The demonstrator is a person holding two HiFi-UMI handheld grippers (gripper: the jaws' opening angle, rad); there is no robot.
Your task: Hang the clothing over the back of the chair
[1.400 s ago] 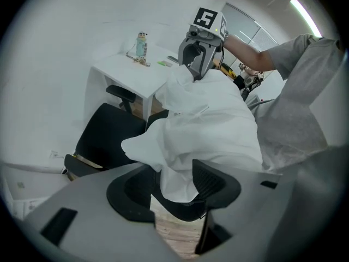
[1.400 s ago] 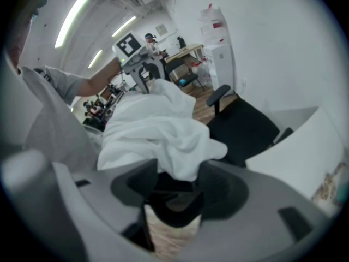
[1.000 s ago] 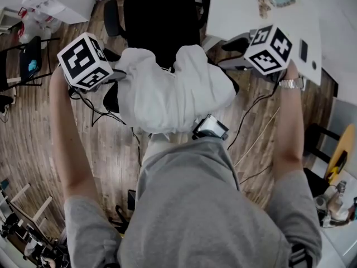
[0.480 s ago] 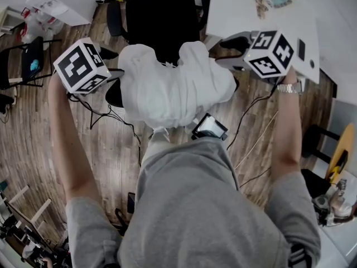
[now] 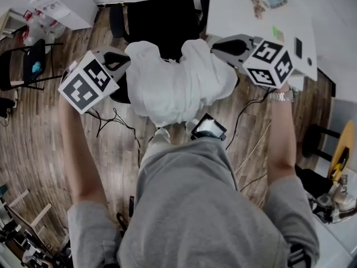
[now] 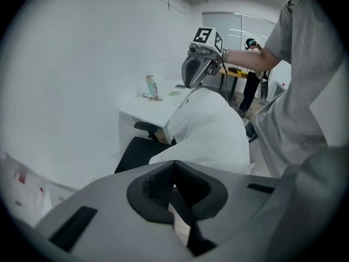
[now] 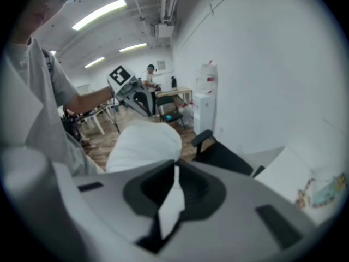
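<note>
No readable text, label, brand or number anywhere. Two white cubes with black square patterns (image 5: 88,81) (image 5: 270,64): coded markers only, no letters.

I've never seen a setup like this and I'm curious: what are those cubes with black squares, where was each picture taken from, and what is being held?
There is no robot here. A person holds a hand tool in each hand. Each tool ends in tongs and carries a marker cube. The view from above comes from a camera on the person's head, looking down. The other two come from cameras riding on the tools, each looking along its own tongs. Below is a black office chair with a white garment bunched over it, beside a white table. The left tongs and right tongs have just closed, each pinching an edge of the garment. White cloth shows between both pairs.
</note>
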